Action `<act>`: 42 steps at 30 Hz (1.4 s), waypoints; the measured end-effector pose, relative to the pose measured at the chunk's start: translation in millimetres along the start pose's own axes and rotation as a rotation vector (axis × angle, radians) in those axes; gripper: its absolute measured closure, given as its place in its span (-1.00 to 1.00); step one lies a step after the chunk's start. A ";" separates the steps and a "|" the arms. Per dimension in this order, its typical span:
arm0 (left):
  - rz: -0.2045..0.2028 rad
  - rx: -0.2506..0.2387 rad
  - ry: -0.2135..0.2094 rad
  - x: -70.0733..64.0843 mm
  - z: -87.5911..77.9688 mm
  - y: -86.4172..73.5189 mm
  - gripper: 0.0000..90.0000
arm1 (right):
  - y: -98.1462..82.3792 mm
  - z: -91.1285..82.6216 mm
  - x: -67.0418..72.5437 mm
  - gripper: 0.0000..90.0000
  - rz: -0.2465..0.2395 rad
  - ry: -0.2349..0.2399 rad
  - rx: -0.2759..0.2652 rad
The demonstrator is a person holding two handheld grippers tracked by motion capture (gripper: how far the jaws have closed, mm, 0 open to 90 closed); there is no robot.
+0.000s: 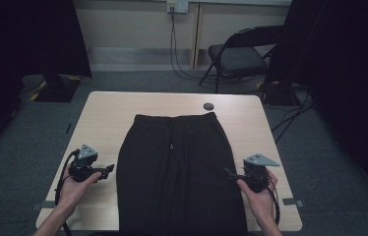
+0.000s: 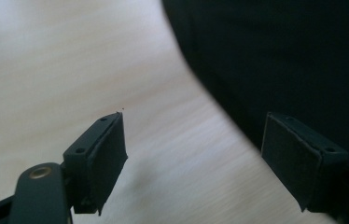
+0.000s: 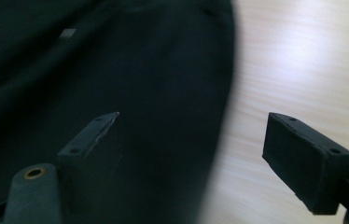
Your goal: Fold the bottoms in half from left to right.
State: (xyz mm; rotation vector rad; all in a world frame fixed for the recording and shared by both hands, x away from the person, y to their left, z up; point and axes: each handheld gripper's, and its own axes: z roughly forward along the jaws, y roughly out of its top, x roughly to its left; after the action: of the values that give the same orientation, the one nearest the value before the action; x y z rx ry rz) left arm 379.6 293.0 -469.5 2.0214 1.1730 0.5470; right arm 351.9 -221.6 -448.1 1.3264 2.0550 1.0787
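Fingers [image 2: 100,158] of the left gripper [image 1: 104,171] stand apart with nothing between them, just beside the black trousers [image 1: 177,167] lying flat on the worktop [image 1: 103,118]. The right gripper [image 1: 232,174] fingers [image 3: 310,161] also stand apart, over the trousers' other edge.

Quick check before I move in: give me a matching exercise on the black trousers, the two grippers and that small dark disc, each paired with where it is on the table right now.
Things:
1. black trousers
2. left gripper
3. right gripper
4. small dark disc

Places:
A. on the wood near the table's far edge, just beyond the waistband
B. open, at the garment's left edge, jaws pointing in at it
C. laid flat down the middle of the table
D. open, at the garment's right edge, one jaw over the cloth

Pairs: 1-C, 2-B, 3-D, 4-A
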 end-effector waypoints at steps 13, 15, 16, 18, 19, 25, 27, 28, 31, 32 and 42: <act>0.132 0.097 -0.159 -28.7 44.9 31.3 -0.40 | 38.9 54.9 141.3 -0.34 -0.293 0.261 0.056; 0.142 0.104 -0.175 -28.6 51.7 27.1 -0.39 | 36.0 71.6 159.0 -0.26 -0.331 0.311 0.104; 0.152 0.111 -0.178 -28.5 53.3 25.0 -0.41 | 33.4 81.3 168.2 -0.24 -0.345 0.338 0.139; 0.139 0.110 -0.173 -27.5 55.1 21.2 -0.39 | 28.5 93.1 178.8 -0.24 -0.360 0.357 0.171; 0.132 0.102 -0.177 -27.6 55.8 19.6 -0.38 | 25.7 97.5 181.8 -0.26 -0.372 0.348 0.179; 0.163 0.087 -0.174 -34.0 51.9 13.7 -0.33 | 13.0 101.7 171.4 -0.28 -0.344 0.333 0.202; 0.164 0.101 -0.177 -37.7 49.6 13.3 -0.32 | 8.7 96.7 165.8 -0.27 -0.337 0.329 0.195; 0.174 0.106 -0.178 -40.5 48.0 12.8 -0.32 | 6.2 93.5 163.3 -0.27 -0.336 0.328 0.192; 0.200 0.126 -0.214 -52.6 41.9 10.1 -0.32 | -0.1 82.9 155.1 -0.27 -0.346 0.335 0.200; 0.201 0.139 -0.233 -56.8 39.0 10.2 -0.29 | -2.4 79.0 151.5 -0.27 -0.350 0.336 0.202; 0.064 0.085 -0.232 -38.5 45.4 24.9 -0.25 | -23.2 43.8 112.1 -0.27 -0.355 0.336 0.226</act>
State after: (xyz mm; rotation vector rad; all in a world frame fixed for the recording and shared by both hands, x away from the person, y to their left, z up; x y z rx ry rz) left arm 404.7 234.5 -480.1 2.1349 1.0097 0.2869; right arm 323.3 -109.7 -489.0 0.8638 2.6021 0.9797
